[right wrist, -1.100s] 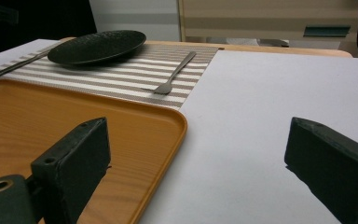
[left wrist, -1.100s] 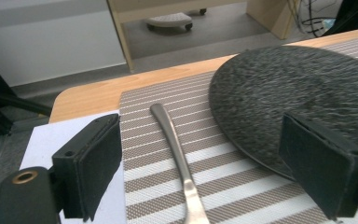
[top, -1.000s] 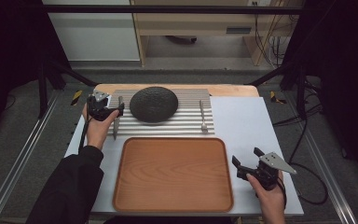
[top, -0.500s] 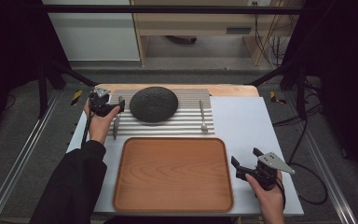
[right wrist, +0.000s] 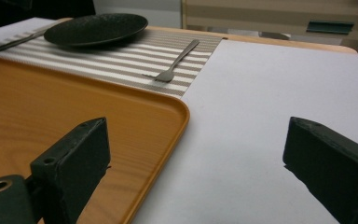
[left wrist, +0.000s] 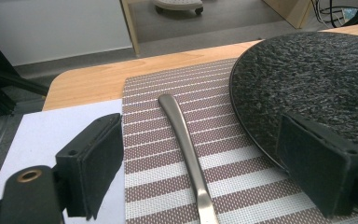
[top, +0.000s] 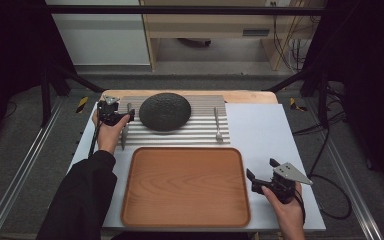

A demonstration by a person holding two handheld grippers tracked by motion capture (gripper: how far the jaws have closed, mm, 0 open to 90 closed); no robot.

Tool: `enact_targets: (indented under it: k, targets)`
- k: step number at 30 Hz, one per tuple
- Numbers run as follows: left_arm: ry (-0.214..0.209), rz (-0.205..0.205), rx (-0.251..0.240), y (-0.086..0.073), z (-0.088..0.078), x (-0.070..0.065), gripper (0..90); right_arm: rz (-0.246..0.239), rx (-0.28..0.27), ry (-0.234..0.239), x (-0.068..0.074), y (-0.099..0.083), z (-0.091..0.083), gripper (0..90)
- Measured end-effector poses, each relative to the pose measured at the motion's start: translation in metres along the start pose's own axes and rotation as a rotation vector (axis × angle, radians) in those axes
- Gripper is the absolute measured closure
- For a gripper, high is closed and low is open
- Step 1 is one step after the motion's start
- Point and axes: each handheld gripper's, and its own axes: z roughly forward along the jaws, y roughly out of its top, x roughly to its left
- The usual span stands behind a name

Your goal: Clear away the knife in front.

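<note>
Left gripper, jaws spread, hovers over a slim brushed-metal knife handle lying on the striped woven placemat, the dark textured round plate at its three o'clock. Right gripper, also spread, waits beside the orange wooden tray.

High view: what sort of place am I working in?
Probably a lab recording rig staged as a dining setting: black metal frame, loose cables on grey floor, a striped placemat under a black textured plate.
</note>
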Motion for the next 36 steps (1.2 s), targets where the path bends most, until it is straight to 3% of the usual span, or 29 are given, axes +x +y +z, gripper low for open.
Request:
enact_targets:
  k: [2,6,8,12,17,25,36]
  targets:
    - [-0.001,0.002,0.003,-0.001,0.000,0.001,14.8,-0.032,0.013,0.008,0.000,0.001,-0.002,7.4]
    - [0.000,-0.002,0.024,-0.003,0.003,0.001,14.8,-0.043,0.017,0.004,-0.003,-0.002,-0.006,6.7]
    - [-0.006,-0.019,0.039,-0.004,0.005,0.001,14.9,-0.029,-0.002,-0.007,-0.007,-0.007,-0.012,6.6]
    - [-0.009,-0.014,0.051,-0.006,0.007,0.000,16.6,-0.012,-0.029,-0.001,-0.010,-0.006,-0.015,6.3]
    - [-0.003,-0.015,0.063,-0.009,0.009,-0.001,18.9,0.009,-0.021,0.020,-0.012,-0.008,-0.012,6.3]
    - [-0.006,-0.034,0.087,-0.016,0.012,0.003,20.7,0.003,-0.019,0.030,-0.011,-0.008,-0.011,6.4]
    - [-0.017,-0.027,0.127,-0.019,0.015,0.000,28.5,0.008,-0.017,0.040,-0.010,-0.008,-0.011,6.4]
